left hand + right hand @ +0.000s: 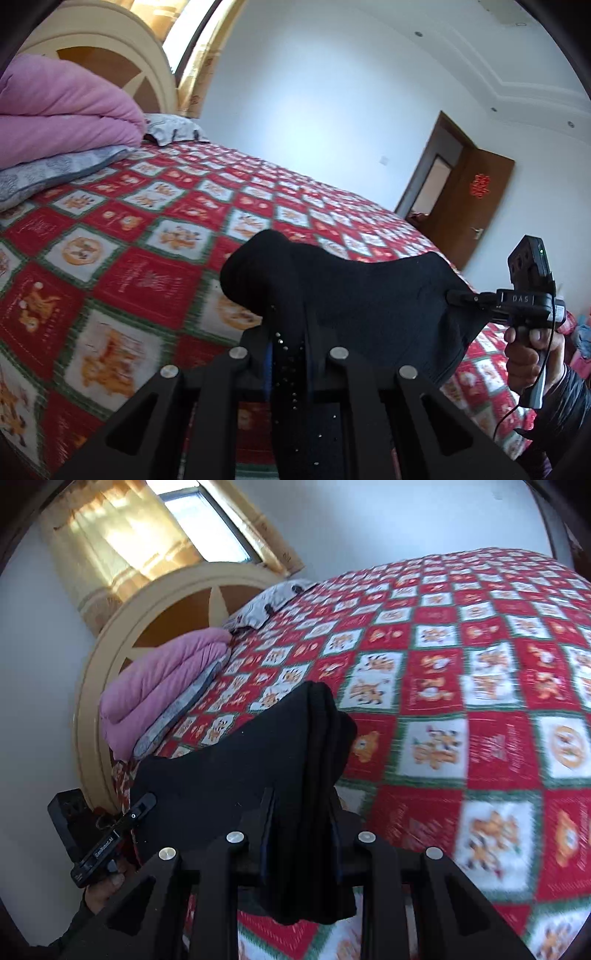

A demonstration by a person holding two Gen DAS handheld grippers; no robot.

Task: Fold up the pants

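Note:
The black pants (369, 295) hang in the air above the bed, stretched between my two grippers. In the left wrist view my left gripper (290, 339) is shut on one bunched end of the cloth. My right gripper (456, 297) pinches the other end at the right, with a person's hand (528, 347) on its handle. In the right wrist view my right gripper (301, 812) is shut on a thick fold of the pants (229, 775), which droops below the fingers. The left gripper (146, 801) grips the far corner at the lower left.
A bed with a red, white and green checked bedspread (129, 277) lies under the pants. A folded pink quilt (62, 118) on a grey pillow (48, 173) sits by the cream headboard (110, 635). A brown door (476, 206) stands open beyond the bed.

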